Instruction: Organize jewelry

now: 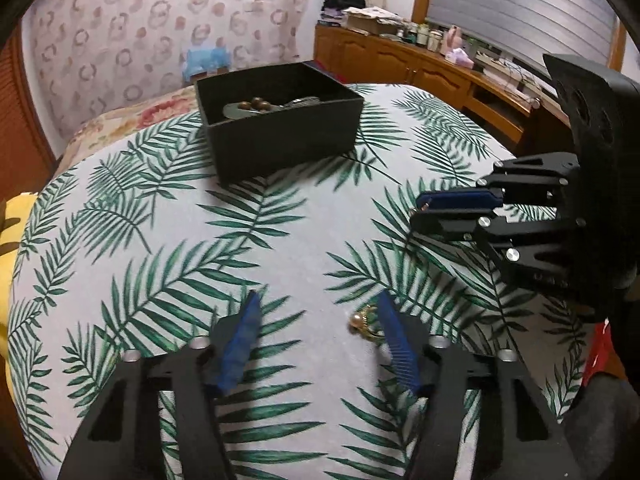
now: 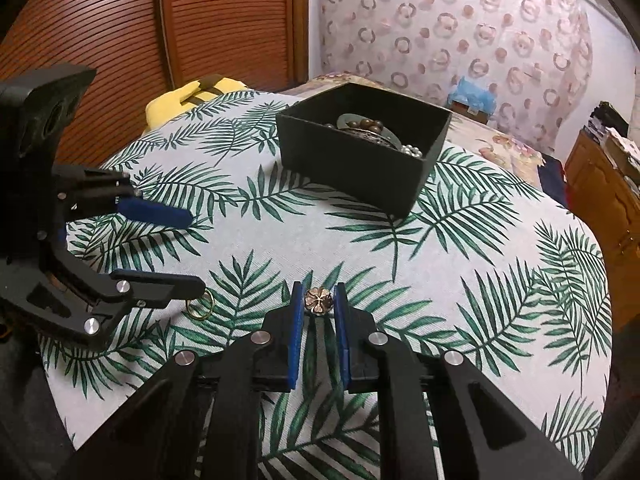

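Note:
A black open box (image 1: 280,136) with beads and other jewelry inside sits at the far side of the leaf-print table; it also shows in the right wrist view (image 2: 360,160). My left gripper (image 1: 318,304) is open, low over the cloth, with a gold ring (image 1: 362,322) lying beside its right finger; the ring also shows in the right wrist view (image 2: 200,306). My right gripper (image 2: 318,294) is shut on a small bronze flower-shaped piece (image 2: 319,301), held between the blue pads near their tips. The right gripper shows from the side in the left wrist view (image 1: 420,210).
The leaf-print cloth (image 1: 304,232) covers a round table. A yellow object (image 2: 180,100) lies at the table's far left edge. A wooden cabinet (image 1: 440,72) with clutter stands to the right, and a wooden slatted door (image 2: 120,32) to the left.

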`<state>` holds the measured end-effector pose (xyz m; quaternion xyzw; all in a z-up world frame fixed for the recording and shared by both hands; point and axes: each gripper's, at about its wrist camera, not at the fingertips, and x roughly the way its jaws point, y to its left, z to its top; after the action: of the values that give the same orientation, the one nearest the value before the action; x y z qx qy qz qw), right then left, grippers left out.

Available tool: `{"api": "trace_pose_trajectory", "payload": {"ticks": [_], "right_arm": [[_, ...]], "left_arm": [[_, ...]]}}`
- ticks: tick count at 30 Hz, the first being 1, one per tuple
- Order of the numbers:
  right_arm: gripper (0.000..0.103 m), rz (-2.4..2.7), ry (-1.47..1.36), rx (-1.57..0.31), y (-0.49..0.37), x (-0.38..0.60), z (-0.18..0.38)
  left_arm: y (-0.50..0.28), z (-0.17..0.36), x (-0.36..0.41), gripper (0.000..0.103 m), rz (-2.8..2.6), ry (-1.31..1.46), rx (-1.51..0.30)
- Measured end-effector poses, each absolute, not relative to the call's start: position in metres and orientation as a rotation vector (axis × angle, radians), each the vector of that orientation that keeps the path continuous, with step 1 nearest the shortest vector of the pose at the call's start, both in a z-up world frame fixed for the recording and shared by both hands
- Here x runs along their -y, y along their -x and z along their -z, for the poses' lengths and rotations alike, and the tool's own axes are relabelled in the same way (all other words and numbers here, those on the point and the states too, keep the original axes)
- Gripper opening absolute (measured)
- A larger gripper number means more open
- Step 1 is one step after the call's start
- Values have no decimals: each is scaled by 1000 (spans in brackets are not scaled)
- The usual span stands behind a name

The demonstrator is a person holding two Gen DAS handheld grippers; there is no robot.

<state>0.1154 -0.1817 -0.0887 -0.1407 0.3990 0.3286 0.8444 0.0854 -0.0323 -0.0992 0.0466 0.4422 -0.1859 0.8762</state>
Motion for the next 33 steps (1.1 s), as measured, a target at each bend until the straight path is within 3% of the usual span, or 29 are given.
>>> {"api": "trace_pose_trajectory", "payload": {"ticks": [1,4,9,12,33], "right_arm": [[17,-693,295,-842,-115,183,89],[17,-692,290,-844,-115,184,90],[17,-692,279,-845,-116,187,90],[17,-689,275,-844,-118,188,89],[17,-684,208,-708,-194,182,34]], "left_arm": [[-85,100,33,40,393,-96,-924],[-83,101,38,30,411,-103,-928],[-80,102,47,28,425,-144,-925],[-80,102,49,11,441,-153,-931],[-144,43,24,9,348,-94,-785]]}}
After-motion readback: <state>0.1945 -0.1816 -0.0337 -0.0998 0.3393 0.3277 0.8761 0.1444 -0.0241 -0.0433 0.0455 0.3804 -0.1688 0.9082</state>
